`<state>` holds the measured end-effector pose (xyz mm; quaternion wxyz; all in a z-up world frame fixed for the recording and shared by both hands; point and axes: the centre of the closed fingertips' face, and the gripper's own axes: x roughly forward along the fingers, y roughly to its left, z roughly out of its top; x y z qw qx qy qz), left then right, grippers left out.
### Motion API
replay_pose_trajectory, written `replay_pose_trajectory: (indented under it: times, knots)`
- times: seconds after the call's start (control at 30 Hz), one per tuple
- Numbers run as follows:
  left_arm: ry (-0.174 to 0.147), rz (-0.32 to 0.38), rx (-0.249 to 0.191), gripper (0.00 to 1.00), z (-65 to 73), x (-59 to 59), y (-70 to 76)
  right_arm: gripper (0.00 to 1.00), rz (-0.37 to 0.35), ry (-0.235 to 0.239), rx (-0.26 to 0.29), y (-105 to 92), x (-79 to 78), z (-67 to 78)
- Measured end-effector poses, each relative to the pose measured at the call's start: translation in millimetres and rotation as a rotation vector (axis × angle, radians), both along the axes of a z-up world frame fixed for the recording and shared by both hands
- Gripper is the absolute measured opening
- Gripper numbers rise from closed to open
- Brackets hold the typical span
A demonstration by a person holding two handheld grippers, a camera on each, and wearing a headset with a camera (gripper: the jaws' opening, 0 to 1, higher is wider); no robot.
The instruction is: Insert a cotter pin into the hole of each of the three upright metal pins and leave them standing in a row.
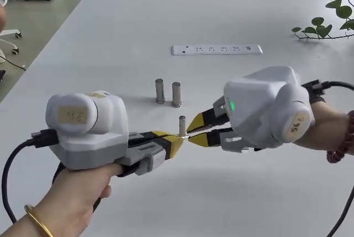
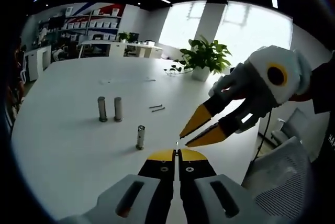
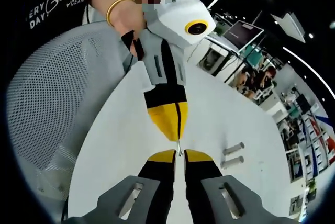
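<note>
Left gripper [image 1: 178,140] clenches a cotter pin [image 2: 177,147], its long axis aimed at the right gripper [image 1: 191,135], jaws parted; nearest metal pin [image 1: 182,124] stands just beyond, middle of the tabletop [image 1: 110,43]

Dark shirt [image 3: 49,4] on the person, right gripper view: white print, cut off at the edge. "ERY" sits over "DAY", and next to it "THE" sits over "OCEAN", under a small bear outline.

Round pale sticker [image 1: 297,123] on the rear housing of the right gripper [image 1: 192,135], head view: handwritten number, looks like "75", first digit unsure.

Pale label [image 1: 74,115] on top of the left gripper [image 1: 177,144]: faint marks, too blurred to read.

Power strip [image 1: 217,50]: markings too small to read.
</note>
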<state>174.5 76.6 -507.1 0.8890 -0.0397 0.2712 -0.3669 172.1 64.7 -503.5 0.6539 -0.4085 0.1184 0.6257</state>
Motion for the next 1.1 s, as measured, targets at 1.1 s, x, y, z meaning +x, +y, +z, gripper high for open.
replay_pose_trajectory:
  times: [1.1]
  knots:
    - [-0.263,-0.409,0.171,0.00,-1.9,-39.3,-18.6,0.10,-0.093,0.486,0.071,-24.6,-39.5,-14.2]
